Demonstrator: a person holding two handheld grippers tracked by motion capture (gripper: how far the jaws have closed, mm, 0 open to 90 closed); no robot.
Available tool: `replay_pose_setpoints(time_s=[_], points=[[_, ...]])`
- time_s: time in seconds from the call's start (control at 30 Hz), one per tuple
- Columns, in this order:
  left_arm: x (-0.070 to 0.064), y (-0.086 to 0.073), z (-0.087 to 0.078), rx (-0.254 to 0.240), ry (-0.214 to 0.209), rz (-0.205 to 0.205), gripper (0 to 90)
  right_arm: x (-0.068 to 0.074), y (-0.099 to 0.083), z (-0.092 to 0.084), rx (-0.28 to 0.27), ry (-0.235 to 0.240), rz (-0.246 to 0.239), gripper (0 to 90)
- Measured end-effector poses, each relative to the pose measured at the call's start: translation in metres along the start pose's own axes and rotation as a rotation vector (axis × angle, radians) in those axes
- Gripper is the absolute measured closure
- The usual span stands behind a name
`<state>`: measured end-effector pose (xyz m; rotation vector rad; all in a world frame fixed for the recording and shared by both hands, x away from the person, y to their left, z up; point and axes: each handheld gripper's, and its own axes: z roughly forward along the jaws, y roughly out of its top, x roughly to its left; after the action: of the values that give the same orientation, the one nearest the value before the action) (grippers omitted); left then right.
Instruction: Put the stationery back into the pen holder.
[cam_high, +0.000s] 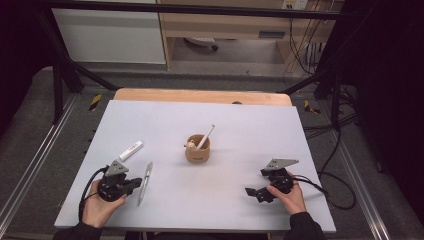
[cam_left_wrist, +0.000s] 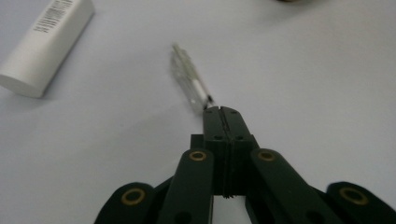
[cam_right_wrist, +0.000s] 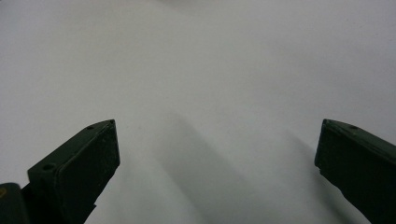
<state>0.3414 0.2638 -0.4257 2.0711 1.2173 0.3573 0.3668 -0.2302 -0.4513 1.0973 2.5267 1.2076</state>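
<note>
Left gripper (cam_high: 131, 186): jaws pressed together at the table (cam_high: 165, 120), tips meeting at the near end of a clear pen (cam_left_wrist: 190, 79); from the left gripper view I cannot tell whether they pinch that end or merely touch it. Pen lies flat, long axis running straight ahead from the jaws, far end away from the hand. Ahead and to the left of this gripper, a white tube (cam_left_wrist: 45, 42) lies on its side, a barcode-like print on it, not readable. Further ahead and right, well apart, a brown cup (cam_high: 197, 149) holds 1 white pen and a small pinkish thing. Right gripper (cam_high: 253, 192): jaws wide apart, nothing between them, resting low. Left hand is clearly nearer the pen; likely next is lifting it toward the cup.
</note>
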Motion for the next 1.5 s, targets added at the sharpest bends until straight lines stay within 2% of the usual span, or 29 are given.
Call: replay_pose_setpoints(time_s=[0.03,0.2,0.33,0.6,0.73,0.87,1.1,1.17,1.3,1.4,1.5], points=[[0.003,0.003,0.003,0.000,0.005,-0.013,89.6,0.000,0.000,0.000,-0.001,-0.001,-0.001,0.6],[0.013,0.017,0.021,0.014,0.045,-0.027,89.8,0.000,0.000,0.001,0.003,0.000,0.000,0.6],[0.015,0.027,0.035,0.020,0.060,-0.038,89.8,0.000,0.000,0.000,0.000,0.000,-0.001,0.6],[0.013,0.034,0.050,0.048,0.096,-0.019,89.8,0.000,0.000,0.000,0.000,0.000,-0.002,0.6],[0.013,0.034,0.053,0.052,0.081,-0.031,89.8,0.000,0.000,0.000,0.000,0.000,-0.003,0.6],[0.006,0.036,0.056,0.054,0.059,-0.015,89.8,0.000,0.000,0.000,0.000,0.000,0.000,0.6],[-0.012,0.041,0.063,0.063,-0.002,0.051,89.8,0.000,0.000,0.000,0.000,0.002,-0.002,0.6],[-0.015,0.041,0.063,0.067,-0.003,0.073,89.7,0.000,0.000,0.000,-0.001,0.002,-0.001,0.6],[-0.012,0.042,0.054,0.049,0.001,0.074,87.9,0.000,0.000,0.000,-0.001,0.002,-0.001,0.6],[-0.010,0.040,0.041,0.031,0.006,0.077,82.2,0.000,0.000,0.000,-0.001,0.002,-0.002,0.6],[-0.012,0.035,0.028,0.028,-0.008,0.072,73.2,0.000,0.000,0.000,-0.002,0.002,-0.002,0.6]])
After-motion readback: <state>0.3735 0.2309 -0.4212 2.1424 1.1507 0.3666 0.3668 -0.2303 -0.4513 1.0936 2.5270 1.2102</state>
